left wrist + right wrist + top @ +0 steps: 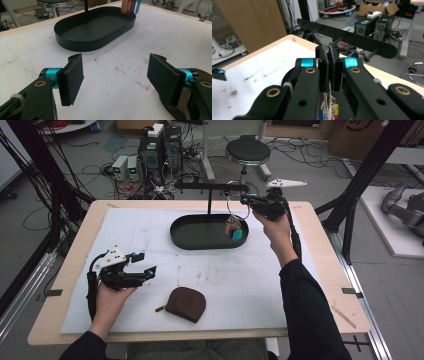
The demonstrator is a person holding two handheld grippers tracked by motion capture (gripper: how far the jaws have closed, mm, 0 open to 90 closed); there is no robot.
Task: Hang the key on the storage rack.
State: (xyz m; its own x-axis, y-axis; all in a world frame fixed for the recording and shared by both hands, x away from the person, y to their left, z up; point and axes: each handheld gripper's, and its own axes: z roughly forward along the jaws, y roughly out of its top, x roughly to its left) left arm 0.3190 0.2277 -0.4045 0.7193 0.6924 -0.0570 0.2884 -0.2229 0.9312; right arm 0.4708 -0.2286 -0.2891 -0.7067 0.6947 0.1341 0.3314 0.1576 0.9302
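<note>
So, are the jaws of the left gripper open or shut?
Open. In the left gripper view, the left gripper has its two pads far apart, with only bare table mat between them.

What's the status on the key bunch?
Right gripper shut on key bunch, hanging over black tray beside the stand's bar. Left gripper open, idle. Nothing blocking.

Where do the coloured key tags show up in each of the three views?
High view: key tags hang right of centre, over the right end of the black tray, below the right gripper.
Left gripper view: top edge, right of centre, at the tray's far end.
Right gripper view: bottom edge, beneath the gripper.
Shared landmark: the black stand rising from the tray.
</note>
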